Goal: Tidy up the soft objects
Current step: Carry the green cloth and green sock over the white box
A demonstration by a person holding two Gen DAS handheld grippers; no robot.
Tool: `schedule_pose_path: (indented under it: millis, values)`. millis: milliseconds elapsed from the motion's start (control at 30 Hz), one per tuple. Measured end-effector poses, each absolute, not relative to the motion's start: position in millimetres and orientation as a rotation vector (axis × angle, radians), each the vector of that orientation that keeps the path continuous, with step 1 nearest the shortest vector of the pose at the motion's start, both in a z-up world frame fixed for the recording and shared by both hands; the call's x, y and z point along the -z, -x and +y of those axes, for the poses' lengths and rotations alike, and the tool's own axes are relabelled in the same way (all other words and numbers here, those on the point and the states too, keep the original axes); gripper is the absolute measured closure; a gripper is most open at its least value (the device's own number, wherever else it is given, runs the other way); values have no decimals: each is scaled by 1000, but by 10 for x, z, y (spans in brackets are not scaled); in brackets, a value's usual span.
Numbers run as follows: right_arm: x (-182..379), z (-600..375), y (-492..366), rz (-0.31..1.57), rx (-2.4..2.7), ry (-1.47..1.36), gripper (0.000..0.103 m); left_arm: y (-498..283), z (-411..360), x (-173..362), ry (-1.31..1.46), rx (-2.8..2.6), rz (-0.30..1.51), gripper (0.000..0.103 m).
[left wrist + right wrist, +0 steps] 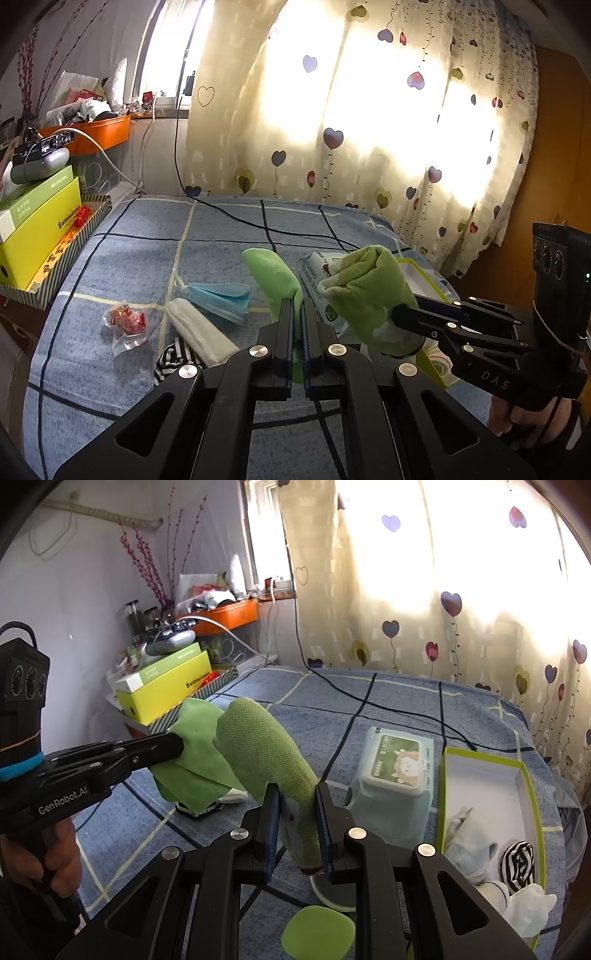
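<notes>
Green knit fabric, a sock (266,760), spans the gap between your two grippers above the blue checked bedspread (129,236). Your right gripper (297,812) is closed on the sock's thick rolled body, its blue-padded jaws pressing both sides. Your left gripper (297,317) is closed nearly flat on the sock's thin free end (275,280), which stands up from between the jaws. Taking the wet-wipes pack (397,768) as landmark: the held sock hangs left of it and above the bedspread; the open green-rimmed box (532,794) lies just right of it, holding a pale blue sock (467,843), a striped roll (517,862) and a white item (528,904). Farther left of the pack lie a blue face mask (221,295), a white rolled cloth (199,330), a striped piece (177,360) and a red-printed wrapper (127,321).
</notes>
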State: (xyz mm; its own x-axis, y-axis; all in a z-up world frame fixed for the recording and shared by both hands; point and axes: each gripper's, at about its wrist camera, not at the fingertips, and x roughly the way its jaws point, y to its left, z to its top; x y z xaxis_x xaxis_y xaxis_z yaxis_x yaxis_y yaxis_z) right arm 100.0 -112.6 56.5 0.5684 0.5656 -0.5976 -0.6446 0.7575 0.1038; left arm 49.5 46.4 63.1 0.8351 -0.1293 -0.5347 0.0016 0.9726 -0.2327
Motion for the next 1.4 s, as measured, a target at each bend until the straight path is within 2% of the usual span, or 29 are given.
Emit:
schedule_pose_path:
  millis: [700, 1400]
  values:
    - [-699, -2182, -1215, 598, -526, 18, 85, -951, -376, -908, 113, 240, 570, 99]
    - [-352, -2885, -1817, 672, -346, -17, 85, -1613, -1100, -757, -2, 341, 642, 99]
